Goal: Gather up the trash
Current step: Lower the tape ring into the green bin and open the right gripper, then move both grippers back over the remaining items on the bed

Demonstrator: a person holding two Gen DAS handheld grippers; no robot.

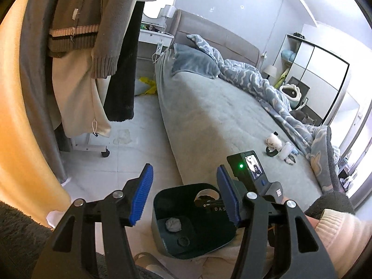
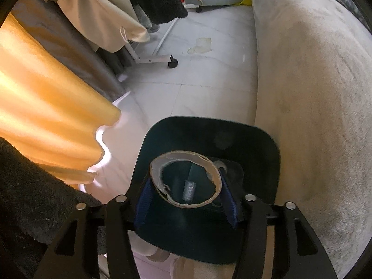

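Observation:
A dark bin (image 1: 162, 211) stands on the floor beside the bed, with a crumpled grey wad (image 1: 173, 224) inside. My left gripper (image 1: 184, 195) is open and empty above the bin. My right gripper (image 2: 186, 197) is shut on a cardboard tube (image 2: 162, 162), held end-on over the bin's opening (image 2: 209, 134). The tube also shows in the left wrist view (image 1: 207, 194), over the bin. More small trash items (image 1: 275, 143) lie on the bed near its foot.
The grey bed (image 1: 209, 107) fills the right side, with a blue duvet (image 1: 267, 86). A wheeled clothes rack (image 2: 151, 58) with hanging garments stands to the left. An orange curtain (image 2: 46, 107) hangs at the far left. A yellowish scrap (image 2: 201, 45) lies on the tiled floor.

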